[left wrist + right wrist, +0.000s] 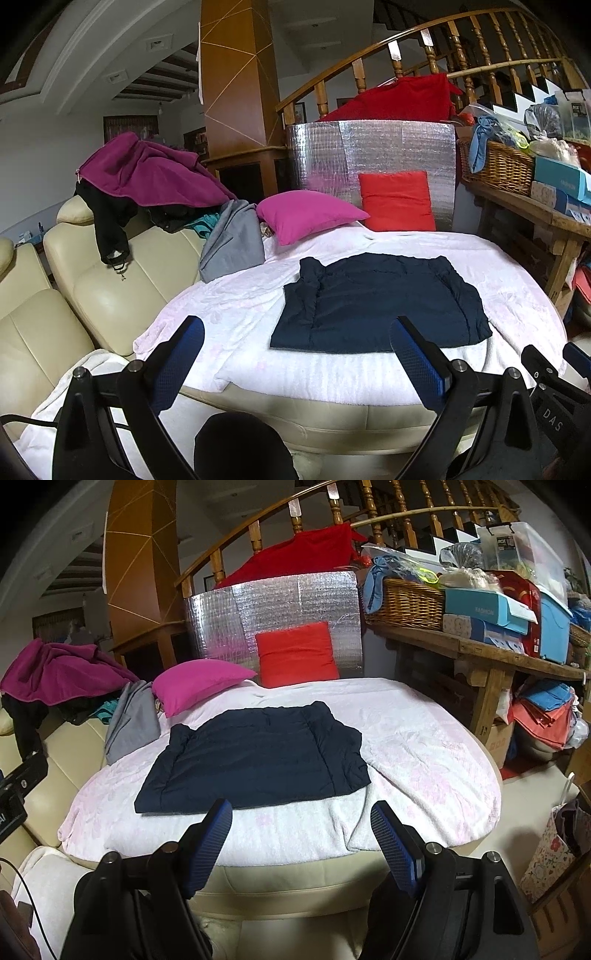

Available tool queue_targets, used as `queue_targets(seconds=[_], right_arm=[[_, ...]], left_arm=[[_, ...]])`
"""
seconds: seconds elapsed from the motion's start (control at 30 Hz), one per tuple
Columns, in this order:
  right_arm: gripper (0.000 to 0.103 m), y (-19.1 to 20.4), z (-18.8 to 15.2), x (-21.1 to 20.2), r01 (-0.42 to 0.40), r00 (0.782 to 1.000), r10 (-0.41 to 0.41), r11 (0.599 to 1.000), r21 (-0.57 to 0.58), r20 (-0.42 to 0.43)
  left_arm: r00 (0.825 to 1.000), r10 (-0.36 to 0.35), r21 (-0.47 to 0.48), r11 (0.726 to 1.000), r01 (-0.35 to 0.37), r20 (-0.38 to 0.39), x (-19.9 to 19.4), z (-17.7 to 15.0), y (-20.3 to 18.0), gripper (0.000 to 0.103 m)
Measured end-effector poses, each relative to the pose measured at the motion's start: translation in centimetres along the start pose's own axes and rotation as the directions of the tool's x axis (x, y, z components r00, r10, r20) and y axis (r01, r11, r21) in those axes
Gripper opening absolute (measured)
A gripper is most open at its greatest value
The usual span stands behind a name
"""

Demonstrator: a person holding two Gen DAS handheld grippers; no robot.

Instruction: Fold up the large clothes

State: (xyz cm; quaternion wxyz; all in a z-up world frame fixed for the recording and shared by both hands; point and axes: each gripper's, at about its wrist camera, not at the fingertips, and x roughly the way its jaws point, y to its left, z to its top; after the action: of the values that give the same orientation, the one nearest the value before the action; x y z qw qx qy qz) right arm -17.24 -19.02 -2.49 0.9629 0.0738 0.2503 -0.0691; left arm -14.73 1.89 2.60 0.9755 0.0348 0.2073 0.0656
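Observation:
A dark navy padded garment (376, 302) lies folded into a flat rectangle on the pale pink blanket (229, 306) that covers a round cushioned seat. The same navy garment (255, 753) fills the middle of the right wrist view, on the blanket (424, 753). My left gripper (297, 334) hovers open at the near edge of the seat, nothing between its blue pads. My right gripper (301, 816) is also open and empty, just short of the garment's near hem. The right gripper's body (554, 373) shows at the left view's right edge.
A magenta pillow (308, 216) and a red pillow (397, 201) lean by a silver foil panel (369, 151). A purple fleece (155, 173), black and grey clothes (232, 240) lie on the cream sofa (92, 291). A cluttered wooden table (480, 653) stands right.

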Motion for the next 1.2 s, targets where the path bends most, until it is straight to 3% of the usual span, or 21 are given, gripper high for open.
queue_targets(seconds=[0.8, 1.2], right_arm=[[0.08, -0.2, 0.0, 0.2, -0.005, 1.0, 0.005, 1.0, -0.001, -0.002], [0.08, 0.1, 1.6, -0.3, 0.021, 0.999, -0.02, 1.0, -0.023, 0.05]], left_arm=[[1.0, -0.009, 0.009, 1.0, 0.009, -0.002, -0.2, 0.1, -0.1, 0.1], [1.0, -0.011, -0.014, 1.0, 0.011, 0.011, -0.1, 0.5, 0.5, 0.1]])
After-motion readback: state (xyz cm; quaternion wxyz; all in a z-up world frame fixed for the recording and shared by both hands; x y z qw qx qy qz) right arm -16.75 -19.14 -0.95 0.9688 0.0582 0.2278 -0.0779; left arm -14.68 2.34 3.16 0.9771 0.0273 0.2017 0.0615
